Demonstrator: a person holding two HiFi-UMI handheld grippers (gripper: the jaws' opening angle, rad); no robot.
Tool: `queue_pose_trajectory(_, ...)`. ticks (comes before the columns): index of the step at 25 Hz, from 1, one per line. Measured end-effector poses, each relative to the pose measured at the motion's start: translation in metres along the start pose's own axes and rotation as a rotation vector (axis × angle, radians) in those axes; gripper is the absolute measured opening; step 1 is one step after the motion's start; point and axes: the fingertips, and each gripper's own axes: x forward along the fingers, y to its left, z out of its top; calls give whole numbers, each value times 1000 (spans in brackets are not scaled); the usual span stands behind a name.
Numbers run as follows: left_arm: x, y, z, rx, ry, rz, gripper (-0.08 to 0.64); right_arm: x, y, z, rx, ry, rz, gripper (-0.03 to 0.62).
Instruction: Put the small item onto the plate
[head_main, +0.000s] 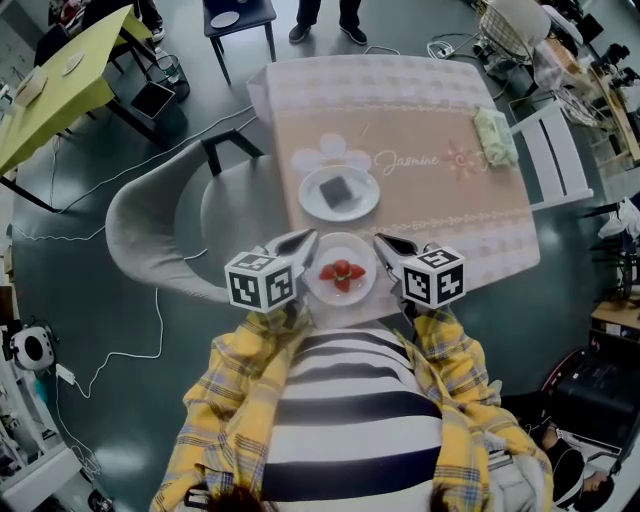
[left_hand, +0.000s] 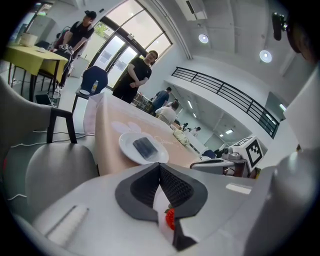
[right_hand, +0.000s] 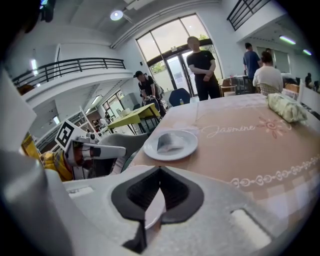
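A small white bowl (head_main: 341, 290) with red strawberries (head_main: 342, 271) sits at the near edge of the pink-clothed table (head_main: 470, 215), close to my body. My left gripper (head_main: 312, 240) is shut on the bowl's left rim (left_hand: 161, 204), and a strawberry (left_hand: 170, 218) shows just past the jaws. My right gripper (head_main: 380, 241) is shut on the bowl's right rim (right_hand: 154, 210). Beyond the bowl lies a white plate (head_main: 312, 197) (left_hand: 127, 144) (right_hand: 186, 145) with a dark flat item (head_main: 338, 190) (left_hand: 145, 148) (right_hand: 167, 143) on it.
A grey chair (head_main: 150, 235) stands left of the table. A green wrapped bundle (head_main: 495, 136) (right_hand: 286, 109) lies at the table's far right, with a white chair (head_main: 560, 155) beside it. People stand beyond the far edge. Cables run across the floor at the left.
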Motion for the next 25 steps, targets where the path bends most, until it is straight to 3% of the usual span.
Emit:
queue_pose_trajectory(9,-12,9,-7,-62,-28,21,-2,-2,-1,-2,26,-16,1,-2)
queue_pose_trajectory(25,-12,4,-5,-59,-30,28,-2,4,9,7,80,-50,79,-2)
